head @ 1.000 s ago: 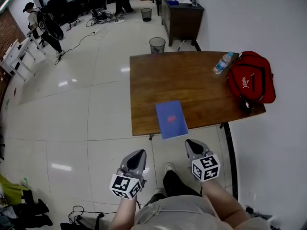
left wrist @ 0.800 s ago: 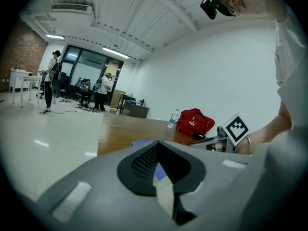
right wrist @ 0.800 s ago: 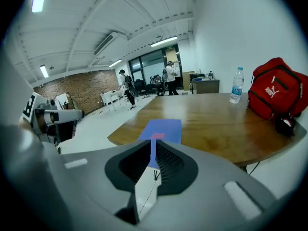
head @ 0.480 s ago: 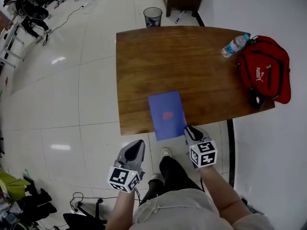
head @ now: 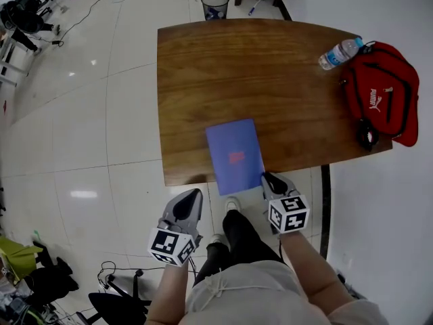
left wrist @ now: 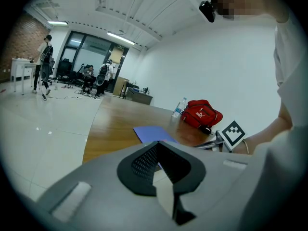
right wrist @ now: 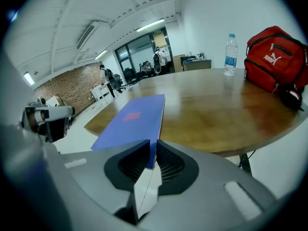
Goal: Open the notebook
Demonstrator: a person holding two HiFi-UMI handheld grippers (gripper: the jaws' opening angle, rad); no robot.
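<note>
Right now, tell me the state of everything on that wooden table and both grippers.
Blue notebook: closed, flat, near end overhanging the brown wooden table.
Clear plastic water bottle: upright, capped.
Red fabric bag: on the table, zips unclear.
Left gripper: shut, empty.
Right gripper: shut, empty.

Brown wooden bench [head: 223, 66], nothing fancy. A closed blue notebook [head: 235, 154] is laid flat at the near edge, poking out over it a bit. At the far right corner a water bottle [head: 340, 53] is stood upright just beside a red bag [head: 382, 90].
</note>
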